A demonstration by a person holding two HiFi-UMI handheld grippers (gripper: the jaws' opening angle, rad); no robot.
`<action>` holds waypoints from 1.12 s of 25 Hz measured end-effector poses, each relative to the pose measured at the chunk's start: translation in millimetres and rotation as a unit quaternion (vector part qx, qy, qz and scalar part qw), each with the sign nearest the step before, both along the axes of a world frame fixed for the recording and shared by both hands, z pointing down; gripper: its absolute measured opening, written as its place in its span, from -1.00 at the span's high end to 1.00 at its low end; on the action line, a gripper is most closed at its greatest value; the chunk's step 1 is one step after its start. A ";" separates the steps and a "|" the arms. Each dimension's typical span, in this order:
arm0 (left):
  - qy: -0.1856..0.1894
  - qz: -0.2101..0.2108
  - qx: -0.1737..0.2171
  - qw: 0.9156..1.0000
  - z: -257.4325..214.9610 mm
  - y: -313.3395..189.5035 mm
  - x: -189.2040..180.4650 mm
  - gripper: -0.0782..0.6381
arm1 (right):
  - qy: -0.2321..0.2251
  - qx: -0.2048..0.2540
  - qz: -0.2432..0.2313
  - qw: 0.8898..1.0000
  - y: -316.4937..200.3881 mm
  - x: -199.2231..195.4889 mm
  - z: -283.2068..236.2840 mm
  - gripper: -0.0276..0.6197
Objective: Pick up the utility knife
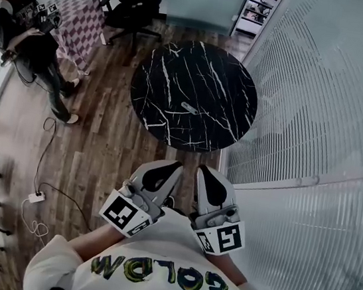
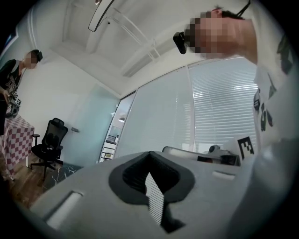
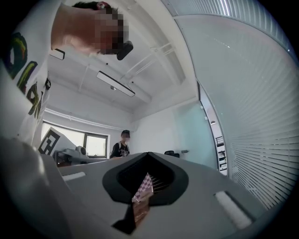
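So the utility knife (image 1: 189, 108) is lying flat near the middle of the round black marble table (image 1: 171, 72), nothing else on it that I can see. Both grippers are held close to the person's chest, on the near side of the table and well apart from the knife. The left gripper (image 1: 176, 167) has its fingers pressed together with nothing between them, and it's the same with the right gripper (image 1: 202, 171). Far left, another person (image 1: 30, 32) stands beside a checkered table (image 1: 77, 26).
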State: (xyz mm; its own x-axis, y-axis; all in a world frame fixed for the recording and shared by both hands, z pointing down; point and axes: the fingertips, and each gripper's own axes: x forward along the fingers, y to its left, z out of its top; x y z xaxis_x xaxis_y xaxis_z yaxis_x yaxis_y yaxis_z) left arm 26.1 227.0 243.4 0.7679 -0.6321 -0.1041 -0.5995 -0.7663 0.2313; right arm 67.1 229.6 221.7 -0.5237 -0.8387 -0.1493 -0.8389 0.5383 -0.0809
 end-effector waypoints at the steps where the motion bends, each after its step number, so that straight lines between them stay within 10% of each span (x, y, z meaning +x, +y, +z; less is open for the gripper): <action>1: 0.000 0.001 0.000 1.000 -0.7 1.2 4.9 0.77 | -0.003 -0.002 0.000 1.000 1.6 4.7 0.8 0.91; 28: 0.002 -0.023 -0.019 1.000 5.4 -77.4 -1.6 0.77 | -0.008 -0.025 -0.014 1.000 -81.4 5.4 14.3 0.91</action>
